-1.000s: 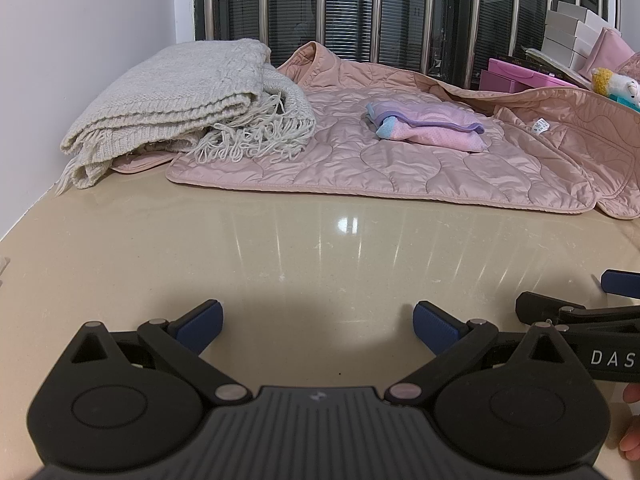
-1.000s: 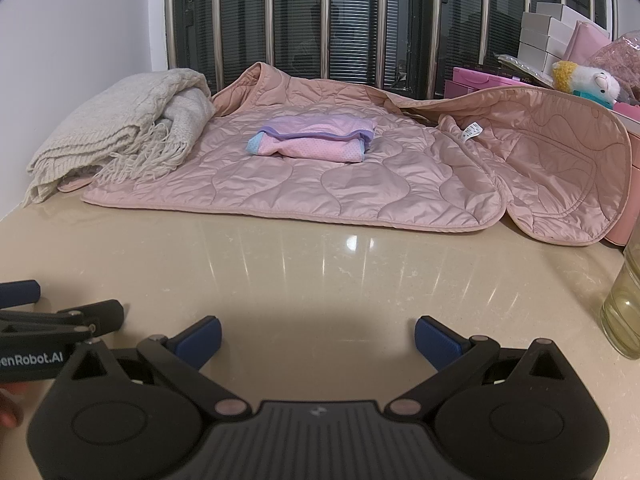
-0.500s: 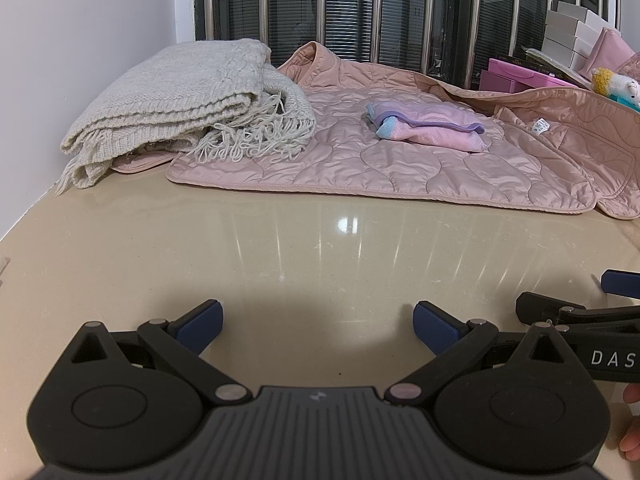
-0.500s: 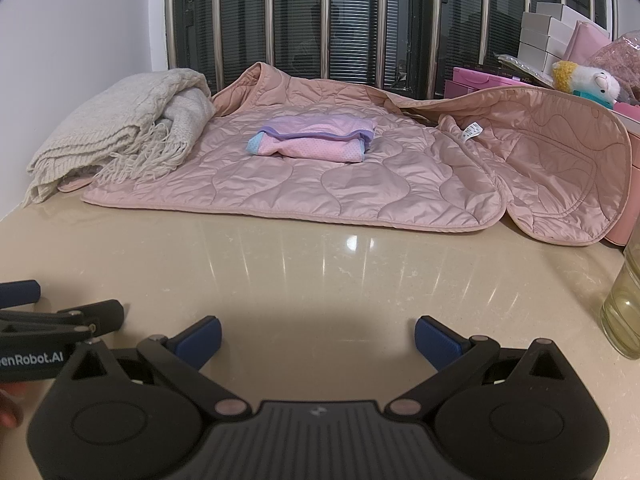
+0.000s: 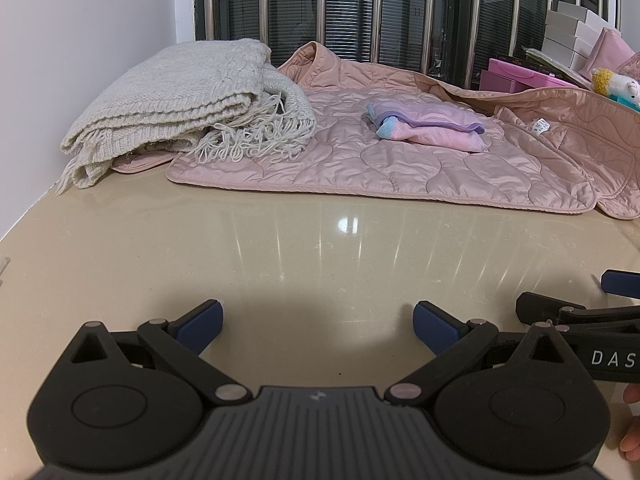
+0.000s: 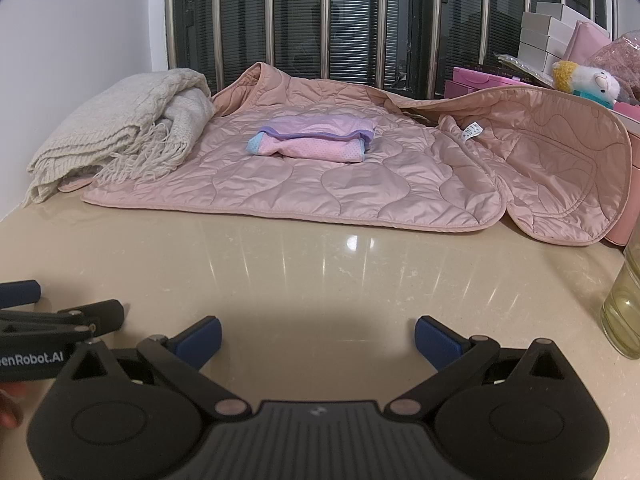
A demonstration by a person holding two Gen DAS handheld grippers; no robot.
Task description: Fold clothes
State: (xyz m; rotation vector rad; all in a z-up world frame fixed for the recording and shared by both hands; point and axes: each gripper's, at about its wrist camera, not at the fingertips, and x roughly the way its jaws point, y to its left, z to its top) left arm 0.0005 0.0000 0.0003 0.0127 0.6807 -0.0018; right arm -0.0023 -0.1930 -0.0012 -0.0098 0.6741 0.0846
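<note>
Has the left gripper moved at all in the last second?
No. In the left wrist view the pink jacket and the knit blanket sit at the same spots in frame above the open left gripper.

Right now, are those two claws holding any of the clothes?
No. The left claw and the right claw are both open and empty above the bare table, short of the pink jacket.
</note>
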